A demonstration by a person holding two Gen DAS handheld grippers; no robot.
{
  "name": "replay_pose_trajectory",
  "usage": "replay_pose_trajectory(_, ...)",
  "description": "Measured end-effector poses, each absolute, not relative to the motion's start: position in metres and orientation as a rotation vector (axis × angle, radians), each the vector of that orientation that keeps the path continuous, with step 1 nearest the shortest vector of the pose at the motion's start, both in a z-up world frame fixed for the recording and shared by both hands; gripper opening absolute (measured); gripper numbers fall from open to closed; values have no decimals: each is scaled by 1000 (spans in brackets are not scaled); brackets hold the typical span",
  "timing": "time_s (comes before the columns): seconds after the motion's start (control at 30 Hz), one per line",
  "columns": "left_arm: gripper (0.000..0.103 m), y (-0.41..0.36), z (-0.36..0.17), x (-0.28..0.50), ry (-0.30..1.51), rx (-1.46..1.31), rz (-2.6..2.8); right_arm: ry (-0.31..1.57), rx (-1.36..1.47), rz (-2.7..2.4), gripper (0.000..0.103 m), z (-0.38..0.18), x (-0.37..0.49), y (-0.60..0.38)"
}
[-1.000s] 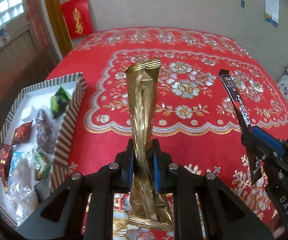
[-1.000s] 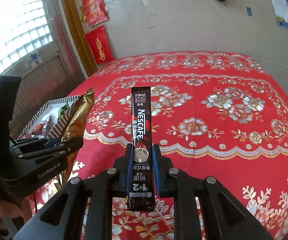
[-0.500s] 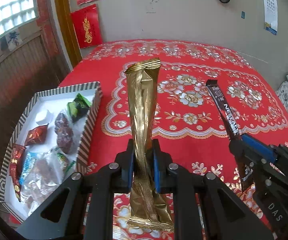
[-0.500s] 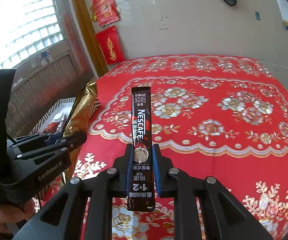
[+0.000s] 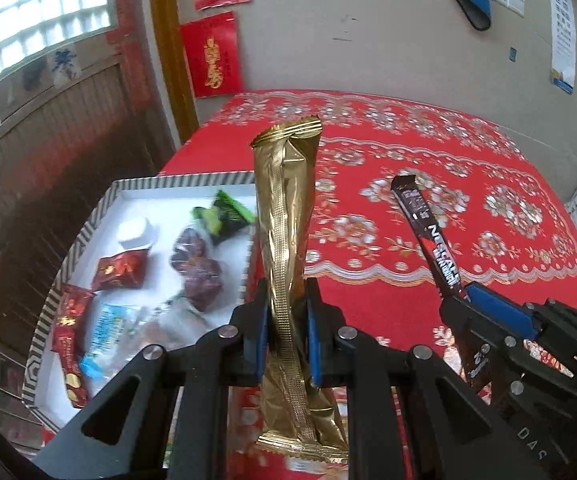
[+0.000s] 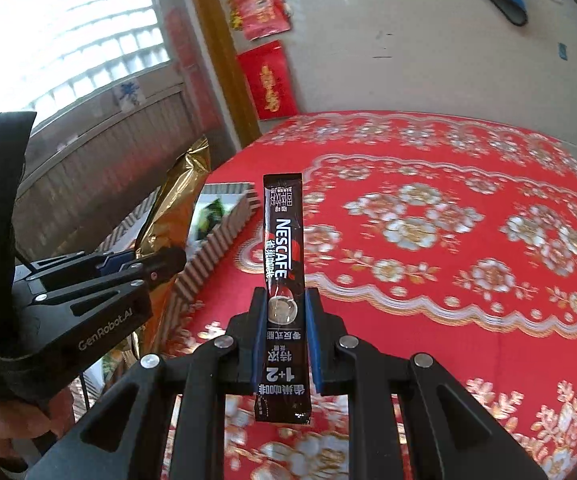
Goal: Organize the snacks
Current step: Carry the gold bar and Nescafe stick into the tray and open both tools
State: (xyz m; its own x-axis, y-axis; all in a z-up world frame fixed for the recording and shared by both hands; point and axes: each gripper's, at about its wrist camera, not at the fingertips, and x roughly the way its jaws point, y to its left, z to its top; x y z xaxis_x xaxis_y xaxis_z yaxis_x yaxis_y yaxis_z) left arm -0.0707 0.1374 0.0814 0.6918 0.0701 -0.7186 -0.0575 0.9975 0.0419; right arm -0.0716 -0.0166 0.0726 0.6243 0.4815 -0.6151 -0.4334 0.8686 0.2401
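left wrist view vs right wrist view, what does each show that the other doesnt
Only the left wrist view shows the inside of the striped box: a green packet, red packets, dark dates and a white cup.

Only the right wrist view shows the person's hand holding the left gripper, and the coffee stick's full label.

Both show the gold packet clamped in the left gripper, the coffee stick clamped in the right gripper, and the red tablecloth.
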Motion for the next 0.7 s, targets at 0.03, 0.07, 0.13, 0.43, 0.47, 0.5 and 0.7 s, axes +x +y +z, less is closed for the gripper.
replay_pose_trajectory(0.03, 18, 143, 83, -71, 802, 14, 81, 728, 66, 537, 17, 73, -71, -12)
replay_pose_trajectory(0.07, 18, 148, 84, -72, 799, 13, 90, 729, 60, 547, 17, 73, -71, -6)
replay_pose_trajectory(0.13, 18, 161, 88, -72, 797, 5, 108, 733, 51, 569, 17, 74, -70, 5)
replay_pose_trajectory(0.43, 18, 218, 99, -69, 800, -21, 192, 744, 21, 672, 17, 86, -58, 63)
replay_pose_trajectory(0.47, 18, 226, 99, -68, 801, -25, 206, 749, 23, 683, 17, 86, -55, 71)
replay_pose_trajectory(0.5, 18, 232, 99, -67, 803, -28, 215, 758, 29, 695, 17, 86, -52, 78)
replay_pose_trajectory(0.7, 18, 277, 92, -60, 830, -54, 280, 795, 49, 754, 17, 85, -36, 115)
